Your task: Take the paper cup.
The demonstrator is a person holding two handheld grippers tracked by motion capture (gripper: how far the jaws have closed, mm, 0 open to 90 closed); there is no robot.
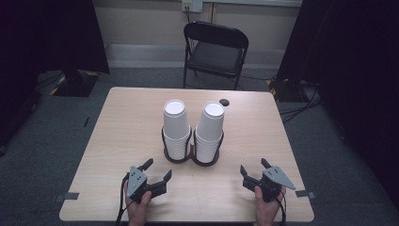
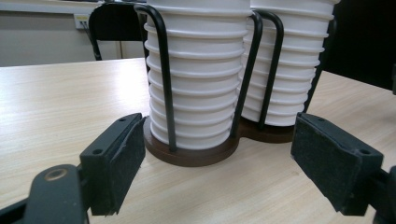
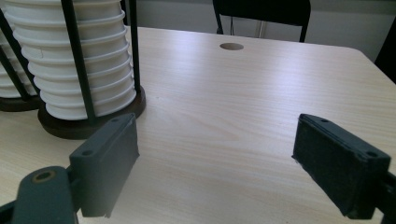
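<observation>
Two stacks of white paper cups, upside down, stand side by side in a black wire holder with a dark round base (image 1: 190,157) at the table's middle: the left stack (image 1: 176,127) and the right stack (image 1: 209,132). My left gripper (image 1: 156,170) rests near the front left, jaws wide open and empty, pointing at the left stack (image 2: 196,79). My right gripper (image 1: 254,166) sits at the front right, also open and empty. In the right gripper view the nearer stack (image 3: 79,60) stands to the left of the jaws.
A black folding chair (image 1: 215,49) stands beyond the far edge of the wooden table (image 1: 122,122). A small round hole (image 1: 224,101) lies in the tabletop behind the cups. Dark curtains flank the room.
</observation>
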